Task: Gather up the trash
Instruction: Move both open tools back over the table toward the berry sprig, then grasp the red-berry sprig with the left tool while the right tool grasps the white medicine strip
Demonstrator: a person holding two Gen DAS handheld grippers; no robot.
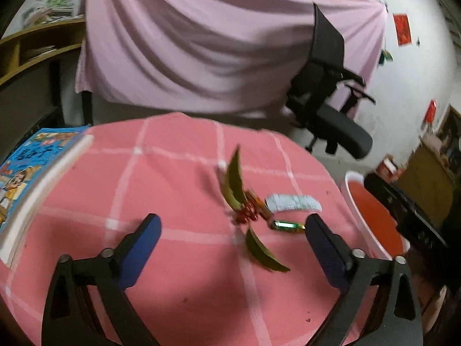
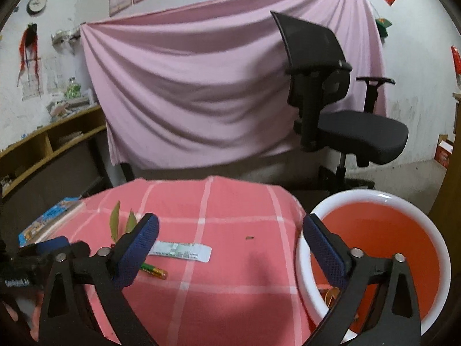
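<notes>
The left gripper (image 1: 233, 230) has its jaws spread wide with nothing between the pads; it hangs above the pink checked tablecloth (image 1: 161, 178). The right gripper (image 2: 230, 233) is likewise spread wide and empty, with its right finger in front of the rim of the bin (image 2: 317, 210).

Trash still on the cloth, as seen in the left wrist view:
- Two green leaves: one (image 1: 234, 181) at 12 o'clock from the left gripper's jaw gap, one (image 1: 263, 252) at 5 o'clock from it.
- A small red and orange wrapper (image 1: 251, 209) between the two leaves, touching or just beside the upper one; blur prevents a firmer reading.
- A white paper slip (image 1: 292, 201) at 2 o'clock.
- A green battery (image 1: 288, 226) just beside the right fingertip of the left gripper.

The white bin with the red interior stands off the table edge at 3 o'clock from the trash. In the right wrist view a small orange item (image 2: 331, 294) lies at the bottom of the bin, partly hidden by the gripper; its identity cannot be told.

A book (image 1: 31, 173) lies at the 9 o'clock edge of the table, well apart from the trash.

Judgement: the task is at an early stage. At most one item appears binned; five pieces remain to be picked up.
</notes>
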